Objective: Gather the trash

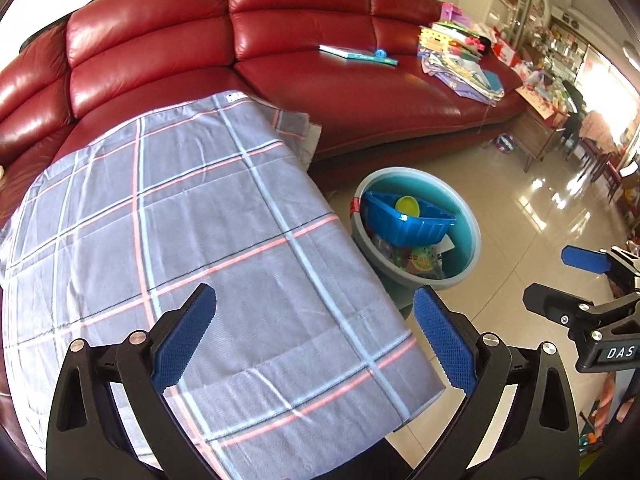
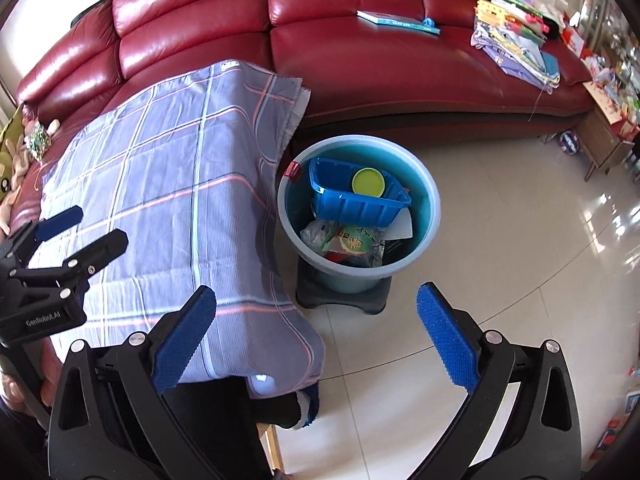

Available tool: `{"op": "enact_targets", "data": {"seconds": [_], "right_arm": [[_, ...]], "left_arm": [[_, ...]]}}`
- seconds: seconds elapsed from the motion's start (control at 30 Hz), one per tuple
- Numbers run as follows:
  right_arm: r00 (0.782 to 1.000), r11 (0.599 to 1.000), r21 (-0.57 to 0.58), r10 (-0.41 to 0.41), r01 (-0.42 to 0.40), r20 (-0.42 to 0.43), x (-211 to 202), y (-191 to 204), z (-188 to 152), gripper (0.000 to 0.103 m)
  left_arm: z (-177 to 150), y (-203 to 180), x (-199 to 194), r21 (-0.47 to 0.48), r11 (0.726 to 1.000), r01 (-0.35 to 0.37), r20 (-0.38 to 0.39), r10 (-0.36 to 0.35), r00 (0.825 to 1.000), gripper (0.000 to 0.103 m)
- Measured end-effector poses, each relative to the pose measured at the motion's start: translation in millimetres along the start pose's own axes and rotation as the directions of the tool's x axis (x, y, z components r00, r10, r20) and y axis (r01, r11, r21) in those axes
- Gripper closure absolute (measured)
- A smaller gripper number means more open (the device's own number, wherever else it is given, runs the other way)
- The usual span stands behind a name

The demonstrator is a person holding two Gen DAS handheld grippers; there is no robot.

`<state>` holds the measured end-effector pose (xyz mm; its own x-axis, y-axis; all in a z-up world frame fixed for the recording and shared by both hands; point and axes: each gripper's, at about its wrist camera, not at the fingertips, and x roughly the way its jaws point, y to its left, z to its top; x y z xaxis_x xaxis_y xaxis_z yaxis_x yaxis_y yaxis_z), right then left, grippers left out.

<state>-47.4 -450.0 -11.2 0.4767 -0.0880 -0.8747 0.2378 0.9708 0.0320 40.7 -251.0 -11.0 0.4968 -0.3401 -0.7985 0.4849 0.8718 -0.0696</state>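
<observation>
A grey-blue bucket [image 1: 472, 240] [image 2: 424, 224] stands on a dark stool [image 2: 344, 300] on the floor beside the table. Inside it lie a blue plastic tray [image 1: 408, 228] [image 2: 356, 204], a yellow-green lid [image 1: 407, 205] [image 2: 368, 182] and crumpled wrappers [image 2: 352, 244]. My left gripper [image 1: 314, 334] is open and empty above the plaid cloth [image 1: 200, 220]. My right gripper [image 2: 316, 336] is open and empty, over the cloth's edge and the floor in front of the bucket. Each gripper also shows in the other's view, the right [image 1: 560, 276] and the left [image 2: 88, 228].
The plaid cloth [image 2: 168, 184] covers a table in front of a red leather sofa [image 1: 304, 20] [image 2: 360, 60]. A book [image 1: 356, 55] and a pile of toys and papers [image 1: 460, 52] lie on the sofa. Shiny tiled floor [image 2: 520, 260] spreads right, with furniture [image 1: 536, 132] far right.
</observation>
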Motion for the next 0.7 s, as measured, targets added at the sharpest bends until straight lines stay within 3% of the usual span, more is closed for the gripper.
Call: {"op": "enact_targets", "data": {"seconds": [0.23,0.7], "right_arm": [[1.0,1.0,0.001,-0.011,0.011,-0.014,-7.0,4.0,-21.6,0.006],[0.997,0.996,-0.039,-0.079,0.079,0.009,-22.1,1.8,-50.2,0.007]], "left_arm": [[-17.8,3.2,-20.4,-0.008,1.0,-0.011,0.014,0.011,1.0,0.004],[-34.9,-17.6,-50.3,0.1,0.986,-0.136,0.092,0.127,0.988,0.004]]}}
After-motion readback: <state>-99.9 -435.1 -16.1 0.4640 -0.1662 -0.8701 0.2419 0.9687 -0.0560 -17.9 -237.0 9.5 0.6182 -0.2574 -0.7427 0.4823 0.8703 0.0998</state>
